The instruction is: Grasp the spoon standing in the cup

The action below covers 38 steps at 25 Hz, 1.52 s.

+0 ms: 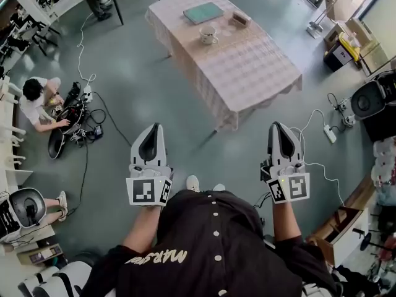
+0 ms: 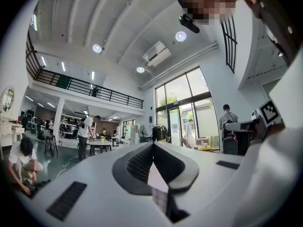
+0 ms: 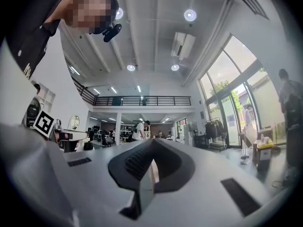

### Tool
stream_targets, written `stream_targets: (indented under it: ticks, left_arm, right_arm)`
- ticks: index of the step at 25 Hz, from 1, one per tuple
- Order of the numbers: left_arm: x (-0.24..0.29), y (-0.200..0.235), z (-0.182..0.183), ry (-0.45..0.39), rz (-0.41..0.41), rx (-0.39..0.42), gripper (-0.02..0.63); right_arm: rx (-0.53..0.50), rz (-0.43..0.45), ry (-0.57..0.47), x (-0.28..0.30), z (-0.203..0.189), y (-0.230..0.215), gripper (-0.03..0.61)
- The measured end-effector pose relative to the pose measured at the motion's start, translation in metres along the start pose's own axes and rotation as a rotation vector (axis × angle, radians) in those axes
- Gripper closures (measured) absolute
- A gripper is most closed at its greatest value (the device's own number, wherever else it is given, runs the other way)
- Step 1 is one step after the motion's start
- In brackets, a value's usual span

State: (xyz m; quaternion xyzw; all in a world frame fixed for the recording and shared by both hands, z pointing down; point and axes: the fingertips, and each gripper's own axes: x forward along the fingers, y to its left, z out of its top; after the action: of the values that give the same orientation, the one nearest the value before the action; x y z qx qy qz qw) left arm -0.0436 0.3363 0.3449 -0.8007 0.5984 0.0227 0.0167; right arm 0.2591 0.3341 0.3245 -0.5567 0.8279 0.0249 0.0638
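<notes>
A white cup (image 1: 208,36) on a saucer stands on the far part of a table (image 1: 247,73) covered with a pale checked cloth. The spoon in it is too small to make out. Both grippers are held level over the floor, well short of the table. In the head view the left gripper (image 1: 153,130) and the right gripper (image 1: 278,127) point toward the table. The left gripper (image 2: 152,145) has its jaws closed together with nothing between them. It is the same with the right gripper (image 3: 152,143). Neither gripper view shows the cup.
A teal book (image 1: 203,12) and a small box (image 1: 240,20) lie beyond the cup. A person (image 1: 38,101) crouches over gear and cables on the floor at left. Cardboard boxes (image 1: 349,33), a black round device (image 1: 371,98) and a power strip (image 1: 330,133) stand at right.
</notes>
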Motion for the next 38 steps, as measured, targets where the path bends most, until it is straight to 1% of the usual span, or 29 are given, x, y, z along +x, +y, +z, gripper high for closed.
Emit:
stream_targets:
  ticks: [12,17,20,22,24,29,38]
  left_arm:
    - [-0.002,0.006,-0.003,-0.003,0.003,-0.007,0.604]
    - [0.001,0.007,-0.005,0.001,0.000,-0.010,0.604]
    - [0.002,0.011,-0.005,0.004,0.000,-0.012,0.604]
    - [0.001,0.013,-0.006,0.005,-0.003,-0.013,0.604]
    - [0.002,0.015,-0.007,0.004,-0.004,-0.015,0.604]
    - [0.009,0.021,-0.007,0.009,-0.010,-0.019,0.604]
    - [0.009,0.058,-0.008,0.004,-0.028,-0.023,0.604]
  right_arm:
    - [0.023,0.020,-0.002,0.003,-0.005,0.009,0.572]
    - [0.029,0.027,0.002,0.007,-0.006,0.009,0.511]
    - [0.038,0.028,0.006,0.011,-0.008,0.011,0.442]
    - [0.043,0.024,0.015,0.013,-0.010,0.013,0.414]
    - [0.042,0.021,0.026,0.015,-0.013,0.015,0.407]
    - [0.050,0.017,0.030,0.025,-0.014,0.016,0.357]
    - [0.035,-0.004,0.012,0.046,-0.013,0.042,0.336]
